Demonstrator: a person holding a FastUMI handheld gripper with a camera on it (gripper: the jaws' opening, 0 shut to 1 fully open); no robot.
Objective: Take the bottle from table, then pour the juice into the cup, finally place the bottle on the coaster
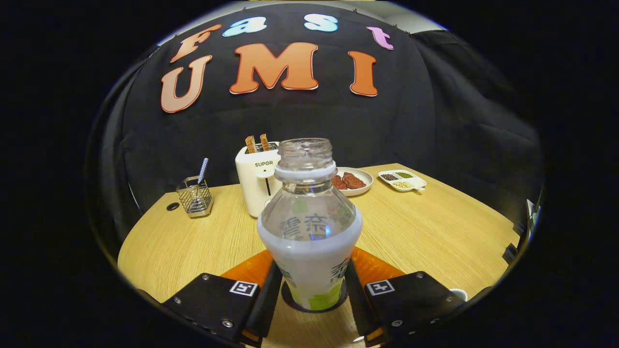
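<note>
Clear plastic, uncapped and partly filled with milky white liquid, the bottle (309, 227) stands upright between the two fingers of the gripper (309, 290), its base set on a dark round coaster (314, 307) on the light wooden desk (435, 232). The fingers sit close against the bottle's lower sides, one on each flank; whether both truly press on it cannot be told from this angle. A green and white label wraps the bottle's lower body.

Beyond the bottle, a white toaster (256, 186) with two browned slices (257, 143) standing in its slots sits on the desk. To the left of it stands a wire mesh holder (194, 197) with a checked-handled utensil (202, 170) in it. To the right of the toaster lie a round white plate of reddish-brown pieces (354, 181) and, further along, a white divided dish of small grains (402, 180). A white cup's rim (458, 293) shows just beside the right-hand finger.
</note>
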